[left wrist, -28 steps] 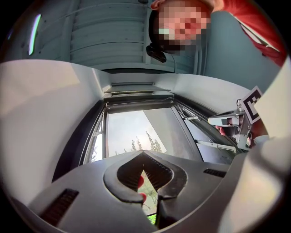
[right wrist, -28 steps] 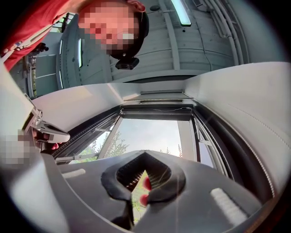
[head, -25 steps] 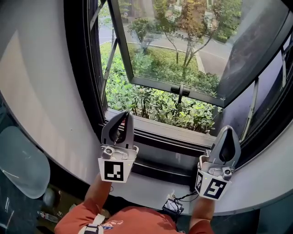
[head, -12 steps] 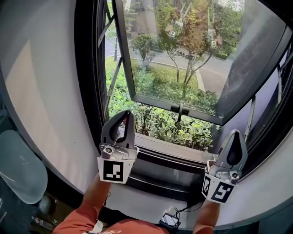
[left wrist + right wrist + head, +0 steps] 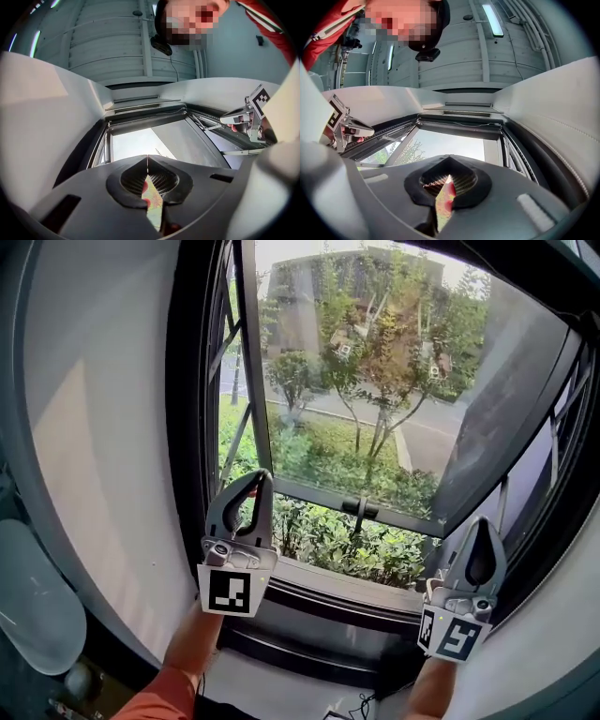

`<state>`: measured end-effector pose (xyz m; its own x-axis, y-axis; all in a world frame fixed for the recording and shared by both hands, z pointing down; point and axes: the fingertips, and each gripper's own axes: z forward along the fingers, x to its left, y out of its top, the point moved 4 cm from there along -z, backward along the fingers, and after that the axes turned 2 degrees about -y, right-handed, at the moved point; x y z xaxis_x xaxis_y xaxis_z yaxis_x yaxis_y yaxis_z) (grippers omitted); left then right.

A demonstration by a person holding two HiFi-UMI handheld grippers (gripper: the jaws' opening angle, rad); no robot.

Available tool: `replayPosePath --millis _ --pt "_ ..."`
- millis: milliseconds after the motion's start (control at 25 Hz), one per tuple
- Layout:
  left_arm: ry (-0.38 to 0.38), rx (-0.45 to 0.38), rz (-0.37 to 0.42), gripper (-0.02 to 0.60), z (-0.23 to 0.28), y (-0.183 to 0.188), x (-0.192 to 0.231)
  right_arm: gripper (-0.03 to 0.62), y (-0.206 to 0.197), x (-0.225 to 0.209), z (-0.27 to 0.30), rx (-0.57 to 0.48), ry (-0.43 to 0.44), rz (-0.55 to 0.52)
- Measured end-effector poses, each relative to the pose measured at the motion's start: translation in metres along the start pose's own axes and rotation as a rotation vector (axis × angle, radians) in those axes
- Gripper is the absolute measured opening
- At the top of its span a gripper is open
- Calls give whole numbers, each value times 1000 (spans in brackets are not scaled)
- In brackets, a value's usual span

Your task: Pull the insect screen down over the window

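Window (image 5: 246,381) fills head view, sash (image 5: 356,505) swung out over shrubs, sill along btm; only this view shows those. Gripper views alone look up at window's top edge w/ a dark bar (image 5: 459,125) across it. Screen mesh can't be made out, opening uncovered. Vs 1 s ago: both grippers higher against frame, sill lower in view. L gripper (image 5: 261,474) & R gripper (image 5: 480,521) both clenched, nothing between jaws.
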<state>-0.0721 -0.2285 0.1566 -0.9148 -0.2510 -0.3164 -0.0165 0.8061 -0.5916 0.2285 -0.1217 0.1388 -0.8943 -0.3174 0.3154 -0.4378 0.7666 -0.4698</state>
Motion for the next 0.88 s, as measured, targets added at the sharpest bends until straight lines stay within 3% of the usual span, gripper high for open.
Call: replayPosePath --millis 440,880 --pt "35 -29 14 6 44 11 30 9 18 -15 49 -56 6 -93" --pt "13 -90 98 6 88 41 42 9 37 -32 100 -104 -11 -191"
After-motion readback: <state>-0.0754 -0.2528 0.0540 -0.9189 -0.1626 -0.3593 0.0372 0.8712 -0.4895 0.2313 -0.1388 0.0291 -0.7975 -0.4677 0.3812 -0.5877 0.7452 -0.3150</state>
